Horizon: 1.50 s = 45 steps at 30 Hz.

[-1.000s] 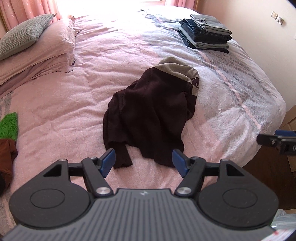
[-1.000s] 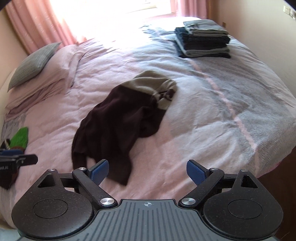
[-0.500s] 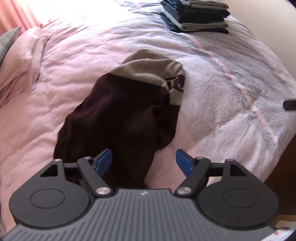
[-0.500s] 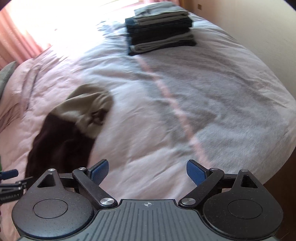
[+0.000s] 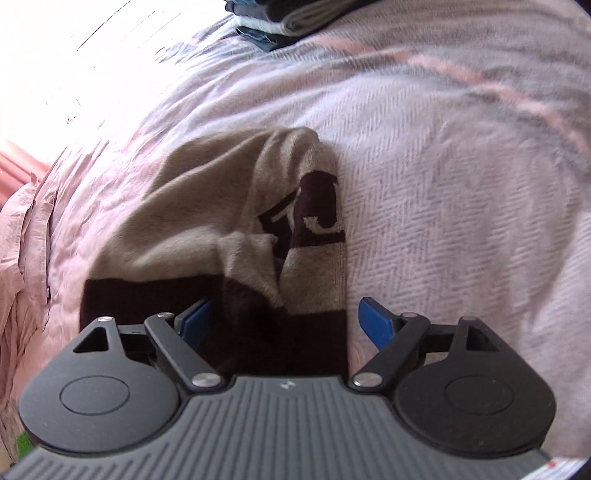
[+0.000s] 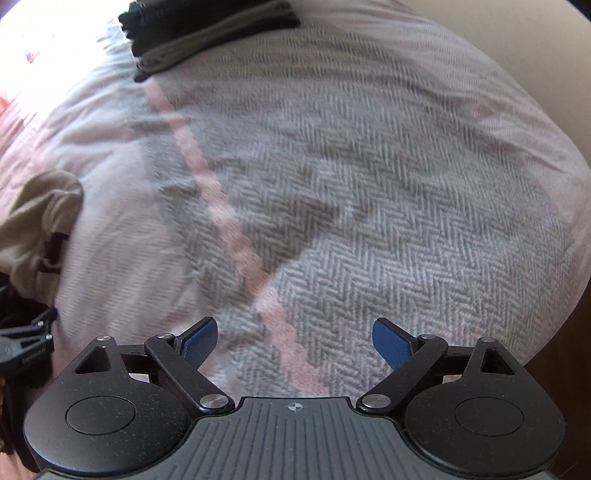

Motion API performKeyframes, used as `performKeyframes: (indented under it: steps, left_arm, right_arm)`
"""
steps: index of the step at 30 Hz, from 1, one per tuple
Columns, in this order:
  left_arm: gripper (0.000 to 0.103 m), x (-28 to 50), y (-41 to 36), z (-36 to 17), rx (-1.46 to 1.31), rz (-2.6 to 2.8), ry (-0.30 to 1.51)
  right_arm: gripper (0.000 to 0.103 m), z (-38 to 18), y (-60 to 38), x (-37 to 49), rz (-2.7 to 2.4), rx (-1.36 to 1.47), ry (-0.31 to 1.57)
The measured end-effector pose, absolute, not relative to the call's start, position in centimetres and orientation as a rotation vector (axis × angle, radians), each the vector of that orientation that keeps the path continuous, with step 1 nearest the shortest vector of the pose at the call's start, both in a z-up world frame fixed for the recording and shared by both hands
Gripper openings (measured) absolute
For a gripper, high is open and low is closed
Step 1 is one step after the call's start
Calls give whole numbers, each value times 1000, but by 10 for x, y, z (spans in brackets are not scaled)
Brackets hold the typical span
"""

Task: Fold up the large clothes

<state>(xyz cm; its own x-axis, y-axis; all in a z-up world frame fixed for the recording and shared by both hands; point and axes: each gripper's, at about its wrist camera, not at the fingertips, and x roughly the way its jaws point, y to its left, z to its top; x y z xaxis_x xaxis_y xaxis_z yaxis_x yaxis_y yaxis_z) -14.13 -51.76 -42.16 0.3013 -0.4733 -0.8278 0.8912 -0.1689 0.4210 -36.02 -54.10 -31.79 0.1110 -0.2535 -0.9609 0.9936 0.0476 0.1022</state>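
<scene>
A crumpled dark brown and beige sweater point(image 5: 207, 221) lies on the bed. My left gripper point(image 5: 286, 319) hovers open right over its dark brown part, with cloth lying between and under the blue fingertips point(image 5: 376, 321) and nothing pinched. In the right wrist view the sweater point(image 6: 37, 221) shows only at the left edge. My right gripper point(image 6: 295, 339) is open above bare bedspread, well to the right of the sweater. The left gripper's black tip point(image 6: 26, 343) pokes in at that view's left edge.
The bed is covered by a pink and grey herringbone bedspread point(image 6: 369, 221) with a pink stripe. A stack of folded dark clothes point(image 6: 207, 33) sits at the far end, also visible as folded clothes point(image 5: 291, 18). A pink pillowcase point(image 5: 26, 229) lies left. The bed's right edge drops off.
Both grippers have moved forward and down towards the bed. The left one now sits right over the sweater; the right one has swung right, over bare bedspread. Both stay open.
</scene>
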Motion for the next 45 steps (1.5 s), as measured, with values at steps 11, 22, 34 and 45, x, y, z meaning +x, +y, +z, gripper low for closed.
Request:
performKeyframes:
  steps: [11, 22, 34, 45]
  left_arm:
    - [23, -105, -522, -434, 1153, -1291, 409]
    - [20, 130, -425, -229, 541, -1107, 647]
    - [20, 295, -318, -287, 490, -716, 913]
    - [19, 323, -304, -330, 384, -709, 1005]
  right_arm:
    - [89, -339, -547, -337, -1211, 1053, 976]
    - [89, -326, -592, -217, -1027, 856, 849]
    - [89, -391, -586, 20, -348, 530, 752]
    - [12, -468, -583, 119, -231, 1053, 539]
